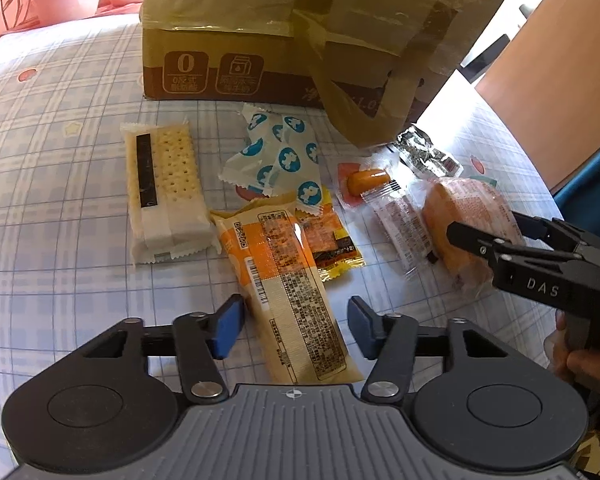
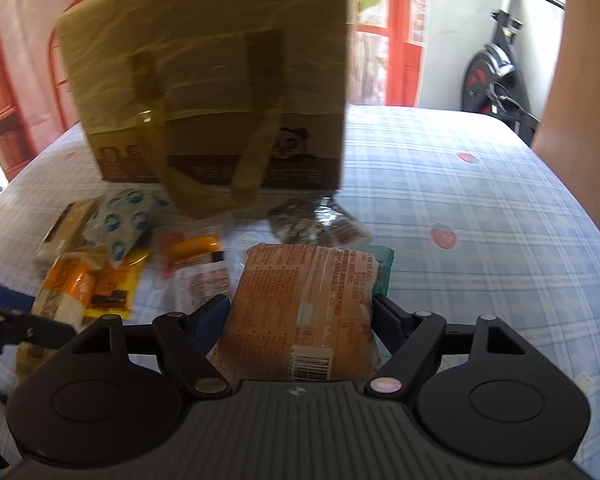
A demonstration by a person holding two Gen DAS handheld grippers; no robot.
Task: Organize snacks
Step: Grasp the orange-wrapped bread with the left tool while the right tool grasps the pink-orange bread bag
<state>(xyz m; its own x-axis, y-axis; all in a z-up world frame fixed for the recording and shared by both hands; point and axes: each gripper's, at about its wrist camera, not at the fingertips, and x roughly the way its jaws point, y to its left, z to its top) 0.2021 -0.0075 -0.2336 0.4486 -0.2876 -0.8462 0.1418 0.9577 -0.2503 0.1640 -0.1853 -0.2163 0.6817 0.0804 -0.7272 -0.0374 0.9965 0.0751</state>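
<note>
R gripper fingers pinching orange bread pack by sides, low over desk — lifted or not, can't tell, view blurred. L gripper fingers spread, straddling long yellow pack. Advice: keep squeeze light, carry level toward cardboard box.

A round orange bun in clear printed wrap sat clamped between tool fingers. A long orange-and-cream wrapped cake, a clear-wrapped cracker sandwich pack and a white blue-spotted pouch lay flat on the checked bench.
</note>
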